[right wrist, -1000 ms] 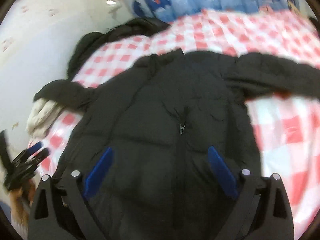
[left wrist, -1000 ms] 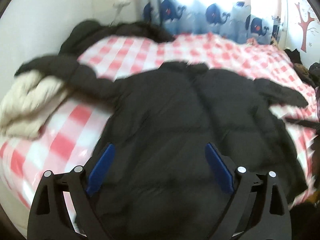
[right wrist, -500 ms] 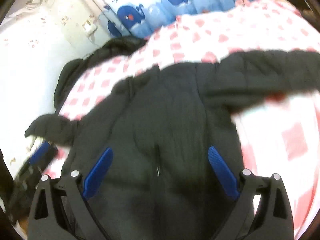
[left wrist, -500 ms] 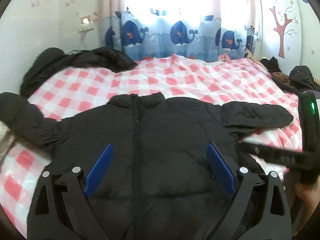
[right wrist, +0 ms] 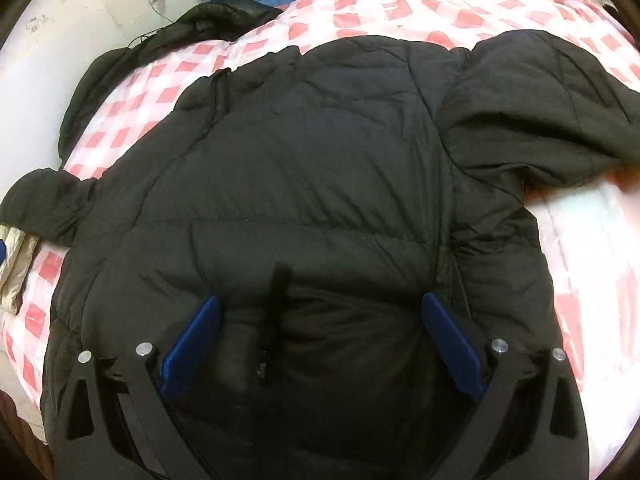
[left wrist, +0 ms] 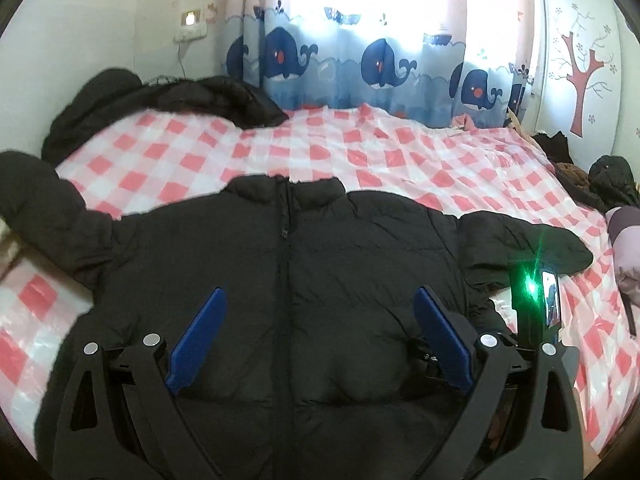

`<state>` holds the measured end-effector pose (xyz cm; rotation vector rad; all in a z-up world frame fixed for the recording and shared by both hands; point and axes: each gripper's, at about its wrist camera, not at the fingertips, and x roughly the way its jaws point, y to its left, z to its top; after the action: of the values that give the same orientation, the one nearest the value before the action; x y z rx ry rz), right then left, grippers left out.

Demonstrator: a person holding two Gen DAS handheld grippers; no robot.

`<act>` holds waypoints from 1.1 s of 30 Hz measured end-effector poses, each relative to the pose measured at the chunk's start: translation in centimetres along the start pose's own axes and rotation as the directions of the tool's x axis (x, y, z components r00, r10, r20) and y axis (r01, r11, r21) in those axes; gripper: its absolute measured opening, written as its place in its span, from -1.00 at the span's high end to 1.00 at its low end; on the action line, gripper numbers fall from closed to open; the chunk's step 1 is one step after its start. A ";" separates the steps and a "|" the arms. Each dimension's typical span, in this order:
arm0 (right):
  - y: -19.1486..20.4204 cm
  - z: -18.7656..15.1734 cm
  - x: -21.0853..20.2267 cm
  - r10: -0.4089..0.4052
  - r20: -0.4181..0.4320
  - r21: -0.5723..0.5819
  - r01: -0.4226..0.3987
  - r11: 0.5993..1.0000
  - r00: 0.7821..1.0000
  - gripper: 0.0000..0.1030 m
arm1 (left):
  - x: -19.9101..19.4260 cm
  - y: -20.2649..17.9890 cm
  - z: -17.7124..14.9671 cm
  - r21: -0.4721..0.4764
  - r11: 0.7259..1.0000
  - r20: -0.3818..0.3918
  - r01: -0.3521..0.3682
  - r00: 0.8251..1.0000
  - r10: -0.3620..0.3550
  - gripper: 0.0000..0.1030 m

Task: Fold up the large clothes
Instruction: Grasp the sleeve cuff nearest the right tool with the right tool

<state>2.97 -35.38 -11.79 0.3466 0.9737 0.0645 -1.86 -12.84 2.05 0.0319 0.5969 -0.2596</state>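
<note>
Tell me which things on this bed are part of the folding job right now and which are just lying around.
Part of the job:
- black puffer jacket, spread flat, zipped
- left hand-held gripper, open
- right hand-held gripper, open

Lying about:
- dark coat by the wall
- cream garment
- clothes heap
- whale curtain

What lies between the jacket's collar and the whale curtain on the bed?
Only bare pink checked bedspread lies between the black jacket's collar and the whale curtain; the left wrist view shows it.
</note>
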 end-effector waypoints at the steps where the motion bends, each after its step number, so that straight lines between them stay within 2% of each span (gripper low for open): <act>1: 0.1 0.0 0.1 -0.001 0.000 0.000 0.001 1.000 1.000 -0.87 | -0.1 0.0 0.1 0.002 1.000 0.006 -0.003 1.000 0.003 -0.78; 7: 0.1 0.2 -0.1 -0.003 0.000 -0.003 0.003 1.000 1.000 -0.87 | -0.6 0.0 0.1 0.001 1.000 0.030 -0.013 0.999 0.013 -0.80; 9: -0.2 0.4 -0.4 0.023 -0.008 0.011 -0.023 1.000 1.000 -0.87 | -0.4 0.1 0.1 0.001 1.000 0.027 -0.013 1.000 0.013 -0.80; 10: -0.7 0.7 -1.1 0.078 -0.006 0.044 -0.078 0.996 0.997 -0.86 | -0.2 0.2 0.0 0.000 1.000 0.021 -0.014 1.000 0.014 -0.81; 12: -2.1 1.2 -3.2 0.183 0.076 0.116 -0.191 0.975 0.980 -0.86 | 0.4 0.5 -0.1 -0.001 1.000 0.001 -0.018 1.000 0.018 -0.81; 13: -3.7 1.5 -5.2 0.224 0.159 0.165 -0.250 0.954 0.962 -0.86 | 0.6 0.7 -0.2 -0.004 1.000 -0.009 -0.021 1.000 0.021 -0.81; 16: -9.3 1.7 -9.3 0.254 0.315 0.290 -0.347 0.892 0.915 -0.86 | 1.6 1.6 -0.4 -0.040 0.999 -0.048 -0.026 0.999 0.024 -0.81; 17: -12.6 1.4 -10.9 0.250 0.376 0.369 -0.392 0.843 0.892 -0.86 | 1.8 2.1 -0.4 -0.061 0.998 -0.060 -0.022 0.998 0.018 -0.81; 19: -19.1 0.5 -13.9 0.177 0.447 0.499 -0.408 0.764 0.877 -0.86 | 2.0 2.7 -0.4 -0.092 0.996 -0.067 -0.021 0.998 0.015 -0.81; 23: -28.1 0.1 -18.2 0.023 0.468 0.593 -0.332 0.733 0.884 -0.86 | 2.2 3.6 -0.4 -0.131 0.991 -0.077 -0.020 0.997 0.010 -0.81; 28: -35.6 2.1 -19.3 -0.037 0.443 0.659 -0.297 0.691 0.896 -0.86 | 3.0 3.6 -0.9 -0.135 0.990 -0.100 -0.029 0.995 0.016 -0.81; 31: -39.2 3.0 -18.6 -0.060 0.448 0.707 -0.313 0.634 0.892 -0.86 | 3.7 3.4 -1.2 -0.119 0.992 -0.116 -0.046 0.993 0.032 -0.81; 33: -41.4 3.3 -17.7 -0.079 0.429 0.751 -0.307 0.585 0.900 -0.86 | 4.1 3.3 -1.3 -0.110 0.993 -0.125 -0.051 0.991 0.038 -0.81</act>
<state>-8.48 -79.00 -9.04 1.2390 0.4752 -0.3494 1.45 -10.49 -1.47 -0.0480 0.7313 -0.1811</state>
